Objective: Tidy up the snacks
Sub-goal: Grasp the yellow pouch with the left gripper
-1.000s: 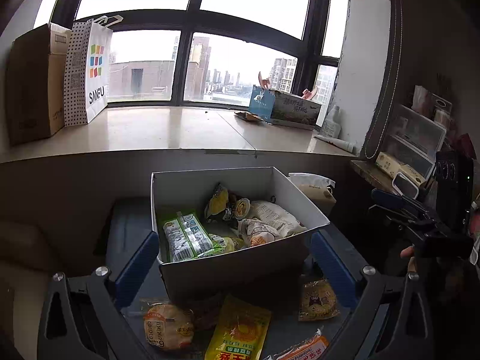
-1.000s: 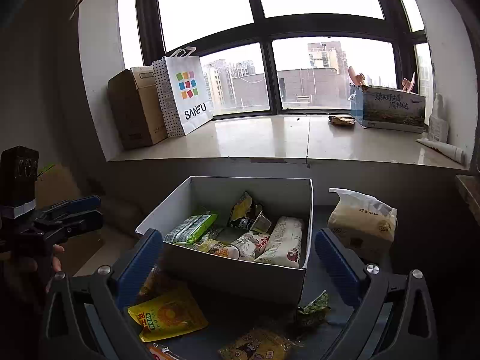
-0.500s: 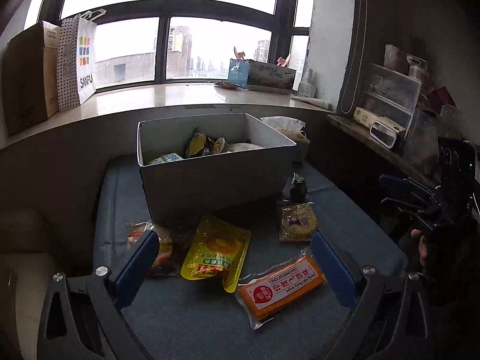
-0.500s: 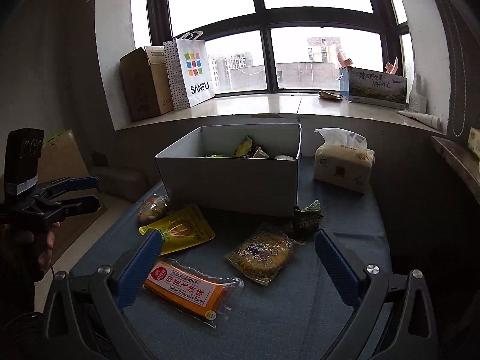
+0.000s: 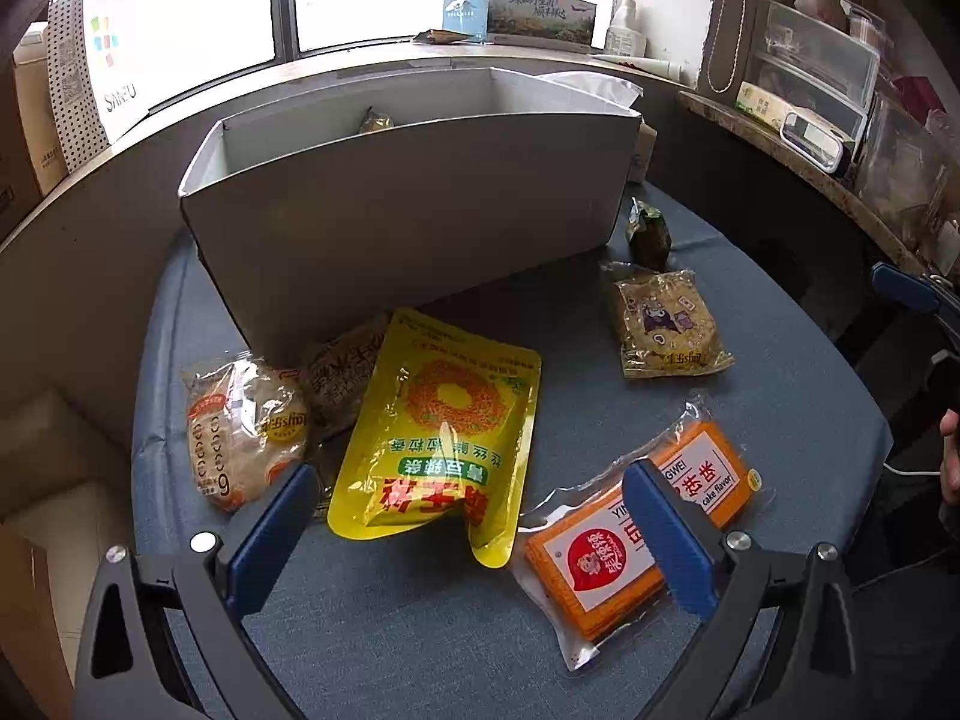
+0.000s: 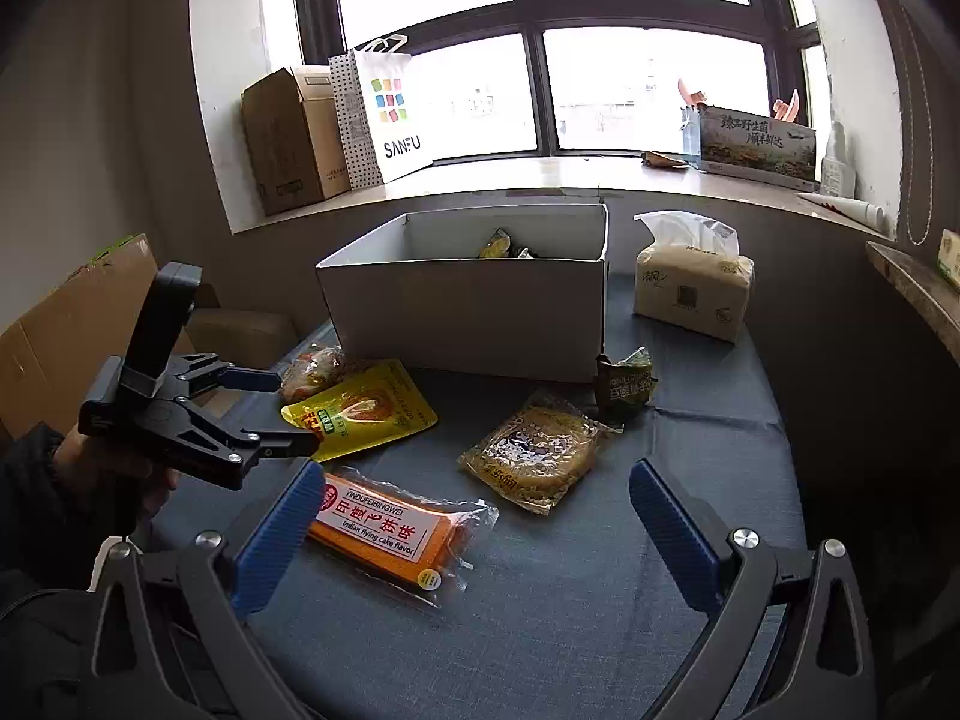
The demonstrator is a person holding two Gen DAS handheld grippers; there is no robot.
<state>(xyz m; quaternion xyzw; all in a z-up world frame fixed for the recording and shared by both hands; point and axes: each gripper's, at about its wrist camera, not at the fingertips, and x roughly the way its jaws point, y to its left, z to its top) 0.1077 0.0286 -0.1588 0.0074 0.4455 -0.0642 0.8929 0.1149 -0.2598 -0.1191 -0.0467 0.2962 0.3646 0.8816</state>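
A white open box [image 5: 408, 210] [image 6: 474, 306] holding snacks stands at the back of the blue table. Loose packets lie in front of it: a yellow pouch [image 5: 438, 432] [image 6: 360, 408], an orange flat cake pack [image 5: 636, 516] [image 6: 384, 531], a round bread packet [image 5: 240, 432], a brown square cracker packet [image 5: 666, 324] [image 6: 534, 450] and a small green packet [image 5: 648, 234] [image 6: 624, 384]. My left gripper [image 5: 474, 531] [image 6: 288, 414] is open and empty, low over the yellow pouch and orange pack. My right gripper [image 6: 480, 534] is open and empty above the table's front.
A tissue pack [image 6: 690, 288] stands right of the box. The windowsill holds a cardboard carton [image 6: 288, 138], a SANFU paper bag [image 6: 384, 114] and a printed box [image 6: 756, 144]. Shelves with plastic containers [image 5: 810, 84] line the right wall. Cardboard [image 6: 66, 312] leans at the left.
Both grippers have pulled back from the box and dropped toward the table; the loose packets now fill the view. The left gripper has come down over the yellow pouch.
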